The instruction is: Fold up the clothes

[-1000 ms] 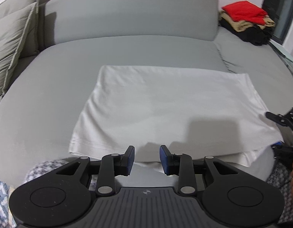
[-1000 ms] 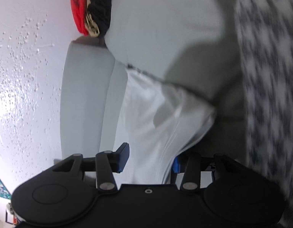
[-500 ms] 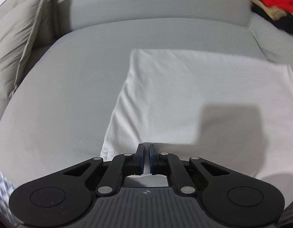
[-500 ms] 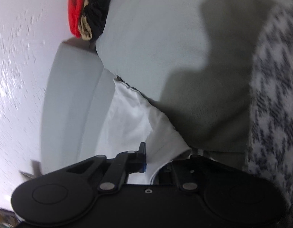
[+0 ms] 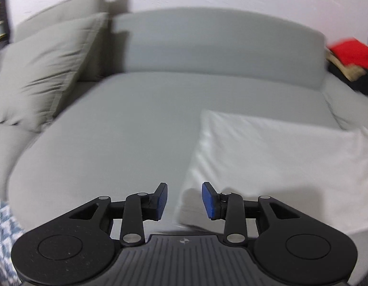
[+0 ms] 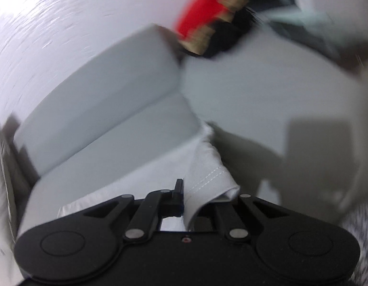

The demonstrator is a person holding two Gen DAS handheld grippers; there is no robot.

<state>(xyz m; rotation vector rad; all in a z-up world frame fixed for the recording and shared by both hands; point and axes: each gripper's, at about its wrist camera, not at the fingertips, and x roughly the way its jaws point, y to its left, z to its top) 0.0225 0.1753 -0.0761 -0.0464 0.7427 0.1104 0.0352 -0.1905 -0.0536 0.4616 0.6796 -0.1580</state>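
Note:
A white garment [image 5: 279,162] lies folded flat on the grey sofa seat [image 5: 112,143], to the right in the left wrist view. My left gripper [image 5: 184,200] hovers at its front left corner. Its jaws are opening; the cloth's edge lies under the gap and the blue pads [image 5: 209,202] do not press on it. In the right wrist view my right gripper [image 6: 186,200] is shut on the white garment [image 6: 207,174] at a stitched hem corner. That corner is raised off the seat and drapes over the right finger, which it hides.
Two grey cushions [image 5: 40,71] lean at the back left. A pile of red, tan and black clothes [image 5: 350,64] sits at the sofa's far right, also seen as a blurred pile [image 6: 207,28]. Patterned fabric [image 5: 2,233] hangs by the seat's front edge.
The left gripper pinched the garment's front edge, then opened and shifted left. The right gripper closed on the hem corner, rolled and rose with it.

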